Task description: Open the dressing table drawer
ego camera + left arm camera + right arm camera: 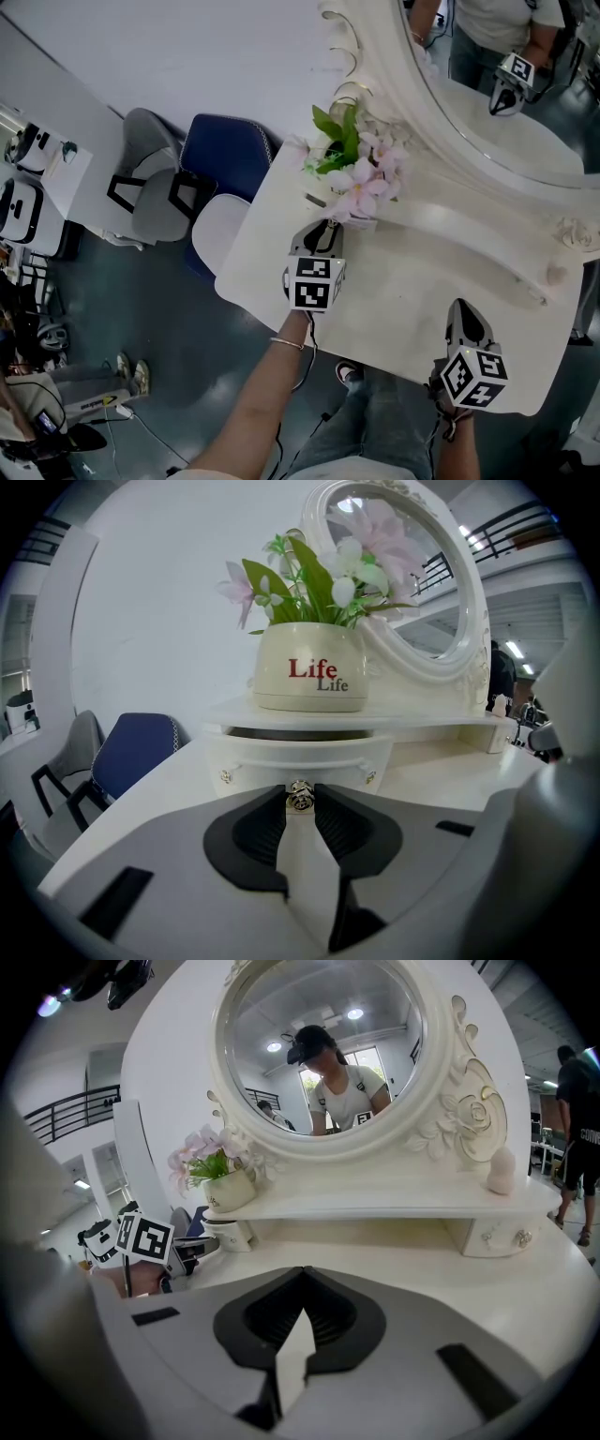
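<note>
Left hand-held gripper (299,793) clenched on drawer knob (299,799) at 12 o'clock; right hand-held gripper (302,1275) shut, empty. Straight, level pull toward 6 o'clock seemed best.

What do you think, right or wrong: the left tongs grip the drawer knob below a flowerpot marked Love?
One slip: the left gripper view shows the flowerpot marked Life, not Love. The left tongs do grip the drawer knob below it.

left hand-held gripper (325,229) beside flowers (362,178), white dresser (412,291)
</note>
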A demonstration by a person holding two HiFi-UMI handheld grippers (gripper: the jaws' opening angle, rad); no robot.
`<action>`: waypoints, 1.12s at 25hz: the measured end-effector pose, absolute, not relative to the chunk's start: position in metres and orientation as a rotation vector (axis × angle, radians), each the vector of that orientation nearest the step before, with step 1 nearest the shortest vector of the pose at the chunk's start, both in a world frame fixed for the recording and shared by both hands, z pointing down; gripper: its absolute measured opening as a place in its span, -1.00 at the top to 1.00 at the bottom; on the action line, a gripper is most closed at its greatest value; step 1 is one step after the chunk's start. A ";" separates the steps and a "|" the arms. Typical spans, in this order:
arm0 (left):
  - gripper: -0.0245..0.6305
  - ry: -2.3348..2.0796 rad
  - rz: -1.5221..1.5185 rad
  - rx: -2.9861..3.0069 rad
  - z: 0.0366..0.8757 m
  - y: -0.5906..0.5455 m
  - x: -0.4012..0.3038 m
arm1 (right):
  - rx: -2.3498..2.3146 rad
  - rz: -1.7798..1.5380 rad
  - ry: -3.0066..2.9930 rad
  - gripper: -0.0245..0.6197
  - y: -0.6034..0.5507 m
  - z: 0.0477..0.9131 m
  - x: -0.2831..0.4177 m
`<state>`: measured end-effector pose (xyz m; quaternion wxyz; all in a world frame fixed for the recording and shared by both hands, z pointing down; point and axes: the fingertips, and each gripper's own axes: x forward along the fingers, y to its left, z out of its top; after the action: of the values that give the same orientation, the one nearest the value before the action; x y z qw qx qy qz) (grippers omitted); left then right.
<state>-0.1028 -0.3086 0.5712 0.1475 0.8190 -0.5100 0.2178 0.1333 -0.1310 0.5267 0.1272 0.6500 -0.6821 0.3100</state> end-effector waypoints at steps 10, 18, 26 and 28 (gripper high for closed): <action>0.60 -1.469 0.631 2.356 0.571 -0.305 -0.104 | 1.893 0.903 -1.982 0.90 -0.129 0.527 0.135; 0.60 -1.472 0.625 2.357 0.571 -0.300 -0.107 | 1.892 0.901 -1.982 0.90 -0.126 0.527 0.135; 0.60 -1.473 0.630 2.356 0.571 -0.295 -0.110 | 1.885 0.900 -1.990 0.90 -0.124 0.526 0.131; 0.60 -1.475 0.629 2.355 0.571 -0.294 -0.110 | 1.884 0.899 -1.988 0.90 -0.123 0.527 0.131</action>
<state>-0.1102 -0.2945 0.5709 0.1458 0.8177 -0.5123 0.2183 0.1311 -0.1235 0.5269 0.1289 0.6481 -0.6839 0.3093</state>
